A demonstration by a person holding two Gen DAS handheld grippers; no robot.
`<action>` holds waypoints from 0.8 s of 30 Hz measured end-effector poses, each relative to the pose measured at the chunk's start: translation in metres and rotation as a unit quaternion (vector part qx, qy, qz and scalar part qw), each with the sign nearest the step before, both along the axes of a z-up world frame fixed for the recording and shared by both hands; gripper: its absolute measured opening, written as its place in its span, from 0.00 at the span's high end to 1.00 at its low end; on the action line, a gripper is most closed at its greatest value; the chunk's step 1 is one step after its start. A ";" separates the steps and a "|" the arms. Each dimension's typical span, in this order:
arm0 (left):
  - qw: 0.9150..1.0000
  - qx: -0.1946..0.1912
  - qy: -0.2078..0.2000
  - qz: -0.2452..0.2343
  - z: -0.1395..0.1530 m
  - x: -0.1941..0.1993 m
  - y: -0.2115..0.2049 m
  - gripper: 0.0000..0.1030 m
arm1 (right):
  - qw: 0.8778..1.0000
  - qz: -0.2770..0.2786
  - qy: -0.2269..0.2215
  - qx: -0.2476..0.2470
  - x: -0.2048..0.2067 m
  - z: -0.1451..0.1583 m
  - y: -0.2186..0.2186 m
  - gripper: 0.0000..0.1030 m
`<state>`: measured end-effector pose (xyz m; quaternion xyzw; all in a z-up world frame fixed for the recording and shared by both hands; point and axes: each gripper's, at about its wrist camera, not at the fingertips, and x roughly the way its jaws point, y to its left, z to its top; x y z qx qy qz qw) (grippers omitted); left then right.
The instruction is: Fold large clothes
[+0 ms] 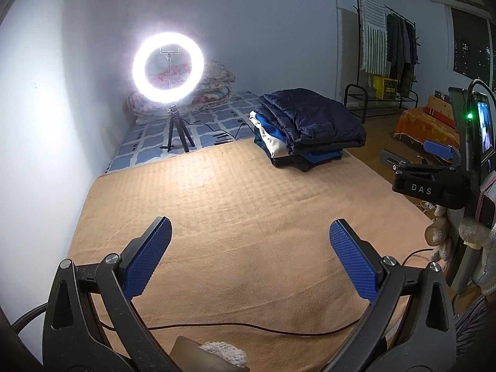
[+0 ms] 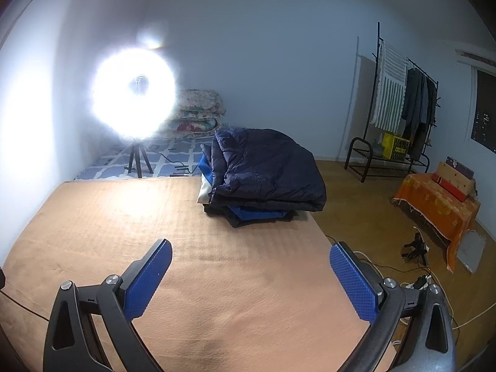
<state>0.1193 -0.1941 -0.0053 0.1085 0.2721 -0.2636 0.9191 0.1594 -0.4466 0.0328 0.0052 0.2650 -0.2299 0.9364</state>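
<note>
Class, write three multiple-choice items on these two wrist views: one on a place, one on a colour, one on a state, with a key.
1. Where is the pile of folded clothes?
A. on the orange blanket's far right corner
B. on the clothes rack
C. between the left gripper's fingers

2. What colour is the puffer jacket on top?
A. red
B. dark navy
C. white

3. How do the grippers stand?
A. both shut on cloth
B. one open, one shut
C. both open, holding nothing

Key: A, it rests on the orange blanket; B, its quilting is navy; C, left gripper and right gripper gape.
</note>
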 end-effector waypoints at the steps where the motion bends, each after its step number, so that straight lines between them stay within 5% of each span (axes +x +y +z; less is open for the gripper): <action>1: 1.000 0.001 -0.001 0.000 0.000 0.000 0.000 0.00 | 1.000 0.000 0.000 0.001 0.000 0.000 0.000 0.00; 24: 1.000 0.001 -0.010 -0.001 0.009 0.000 0.003 0.00 | 1.000 -0.003 0.003 0.014 0.002 -0.005 -0.001 0.00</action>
